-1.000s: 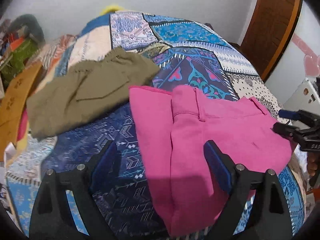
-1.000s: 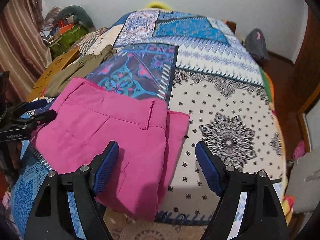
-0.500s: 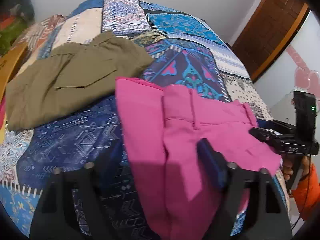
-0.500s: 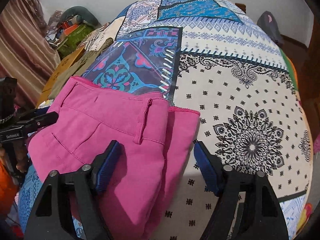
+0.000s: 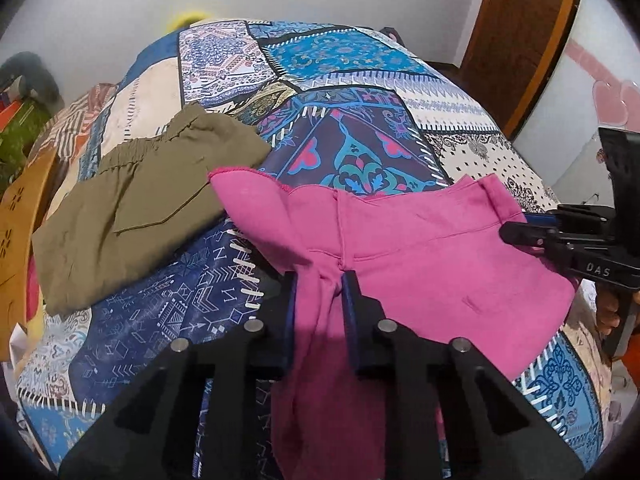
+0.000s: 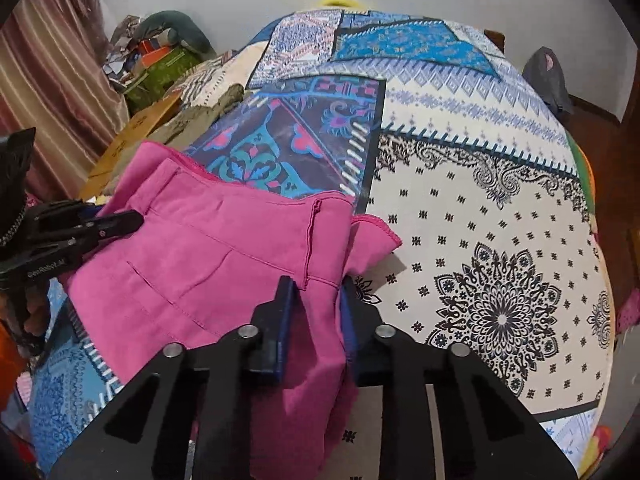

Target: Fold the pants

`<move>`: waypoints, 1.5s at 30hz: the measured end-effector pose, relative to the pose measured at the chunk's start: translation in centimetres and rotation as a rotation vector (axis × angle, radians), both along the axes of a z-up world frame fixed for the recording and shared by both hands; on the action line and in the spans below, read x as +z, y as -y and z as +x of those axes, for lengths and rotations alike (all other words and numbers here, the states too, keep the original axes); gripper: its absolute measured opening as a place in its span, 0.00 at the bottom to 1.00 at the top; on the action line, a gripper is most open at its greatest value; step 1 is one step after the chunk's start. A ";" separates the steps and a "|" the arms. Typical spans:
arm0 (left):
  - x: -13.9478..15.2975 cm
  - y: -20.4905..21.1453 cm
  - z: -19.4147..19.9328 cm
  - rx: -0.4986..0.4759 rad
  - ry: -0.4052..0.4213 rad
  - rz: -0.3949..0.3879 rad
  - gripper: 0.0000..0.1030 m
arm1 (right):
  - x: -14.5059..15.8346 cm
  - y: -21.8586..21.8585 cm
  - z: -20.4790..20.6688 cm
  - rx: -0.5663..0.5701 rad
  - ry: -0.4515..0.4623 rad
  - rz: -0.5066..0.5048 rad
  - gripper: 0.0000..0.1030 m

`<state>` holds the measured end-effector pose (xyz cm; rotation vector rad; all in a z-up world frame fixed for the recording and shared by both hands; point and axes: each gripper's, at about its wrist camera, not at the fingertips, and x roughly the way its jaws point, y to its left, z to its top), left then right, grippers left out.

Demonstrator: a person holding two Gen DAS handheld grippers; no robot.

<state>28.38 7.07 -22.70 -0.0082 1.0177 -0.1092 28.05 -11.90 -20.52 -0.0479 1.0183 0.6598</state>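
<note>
Fingers of left gripper (image 5: pixel 318 280) are pinched nearly together on a bunched edge of the pink pants (image 5: pixel 432 256), near side. Right gripper (image 6: pixel 316 284) likewise: both pads squeezed onto a fold of the same cloth. 2 grips at opp. ends of the near edge, prob. so the folded bundle lifts evenly w/o sagging. Pants lie near on the patchwork bedspread (image 6: pixel 480 208), waistband toward the far side. Olive pants (image 5: pixel 132 208) sit far left, already folded, just touching the pink ones. Cloth below each grip is cut off by the gripper bodies; layer count inside can't be made out.
</note>
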 end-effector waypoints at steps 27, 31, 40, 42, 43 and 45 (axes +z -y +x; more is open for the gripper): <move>11.8 -4.8 -7.4 0.091 0.274 0.036 0.11 | 11.4 -5.8 -3.7 0.082 0.263 0.080 0.10; 12.7 -7.1 -7.6 0.120 0.301 0.040 0.11 | 12.6 -8.3 -3.0 0.097 0.283 0.093 0.10; 13.6 -12.8 -6.0 0.187 0.318 0.048 0.11 | 13.6 -14.1 -0.4 0.108 0.288 0.107 0.10; 13.7 -14.0 -5.4 0.206 0.326 0.062 0.11 | 13.7 -15.3 0.2 0.112 0.289 0.105 0.10; 13.8 -14.7 -5.2 0.218 0.334 0.074 0.10 | 13.7 -16.2 0.5 0.116 0.291 0.102 0.10; 14.1 -16.3 -4.6 0.240 0.360 0.080 0.08 | 13.7 -17.5 1.1 0.125 0.288 0.105 0.10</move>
